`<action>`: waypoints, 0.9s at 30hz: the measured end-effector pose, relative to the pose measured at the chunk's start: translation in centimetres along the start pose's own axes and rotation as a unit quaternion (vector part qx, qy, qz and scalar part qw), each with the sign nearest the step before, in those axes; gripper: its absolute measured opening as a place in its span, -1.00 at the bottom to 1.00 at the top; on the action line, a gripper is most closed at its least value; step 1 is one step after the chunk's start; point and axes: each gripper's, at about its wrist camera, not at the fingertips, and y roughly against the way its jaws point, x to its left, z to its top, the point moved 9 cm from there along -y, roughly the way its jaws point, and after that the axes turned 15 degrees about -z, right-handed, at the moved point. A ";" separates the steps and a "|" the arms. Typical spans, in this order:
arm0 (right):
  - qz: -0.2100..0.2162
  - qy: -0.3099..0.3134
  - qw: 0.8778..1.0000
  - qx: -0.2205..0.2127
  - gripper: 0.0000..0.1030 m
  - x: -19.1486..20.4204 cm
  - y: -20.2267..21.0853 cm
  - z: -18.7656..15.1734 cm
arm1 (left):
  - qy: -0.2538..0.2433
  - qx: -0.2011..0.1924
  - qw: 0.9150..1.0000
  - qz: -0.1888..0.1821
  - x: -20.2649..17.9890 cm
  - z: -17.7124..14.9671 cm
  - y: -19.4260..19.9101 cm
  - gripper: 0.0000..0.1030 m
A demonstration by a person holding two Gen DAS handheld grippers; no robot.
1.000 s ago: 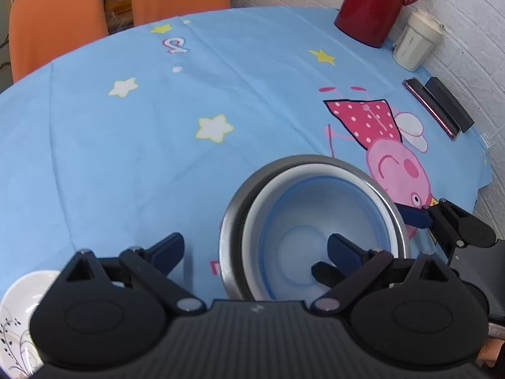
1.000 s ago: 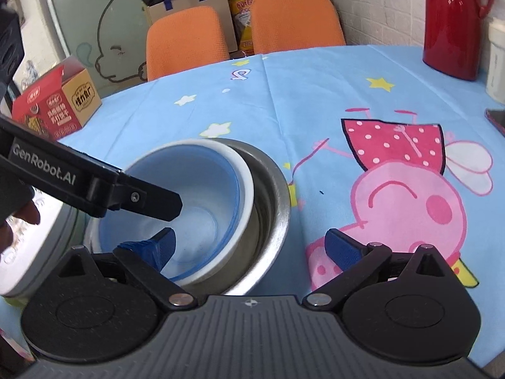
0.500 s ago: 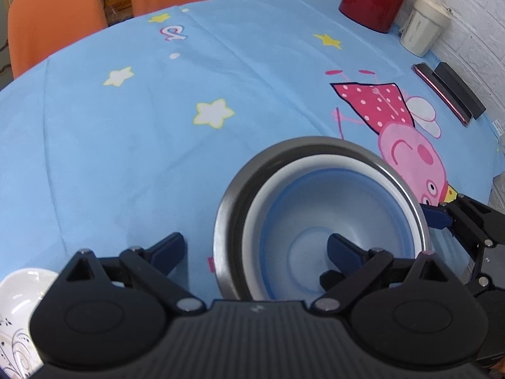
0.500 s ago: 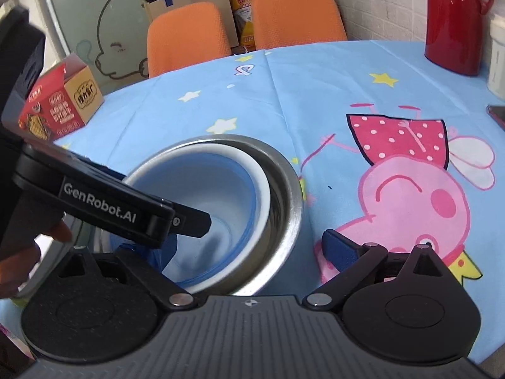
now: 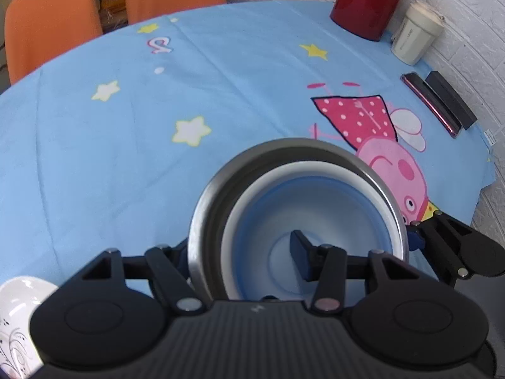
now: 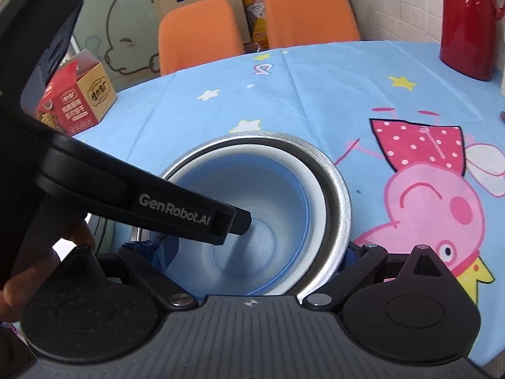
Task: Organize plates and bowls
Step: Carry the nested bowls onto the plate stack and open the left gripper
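The left gripper (image 5: 243, 254), wide open a second ago, is closing across the near wall of the nested bowls: 1 finger is inside the blue bowl (image 5: 315, 208), the other outside the steel bowl (image 5: 284, 148). Pad contact cannot be confirmed. The right gripper (image 6: 252, 249) is seen straddling the opposite rim, its grip unclear. The stack sits on the counter (image 5: 110, 158), apparently about to be lifted; a white plate (image 5: 15, 322) lies beside.

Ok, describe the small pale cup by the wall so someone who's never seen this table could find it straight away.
Start at the blue cartoon tablecloth and look to its far corner by the white brick wall. The tall red jug stands there; the cream cup sits right beside it. It is the only short, pale, lidded container; the dark flat items nearby lie flat.
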 end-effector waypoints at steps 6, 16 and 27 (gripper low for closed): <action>-0.001 0.000 1.000 -0.026 0.67 -0.6 1.4 1.7 | -0.002 -0.013 1.000 -0.008 -0.9 1.3 1.1 -0.04; 0.013 0.013 0.998 -0.054 0.68 2.0 4.7 2.2 | 0.012 -0.049 0.999 0.009 -0.8 -1.0 6.3 -0.02; 0.093 0.056 0.992 -0.070 0.68 12.4 7.4 0.5 | 0.065 -0.089 0.991 0.080 5.3 -7.6 15.0 0.00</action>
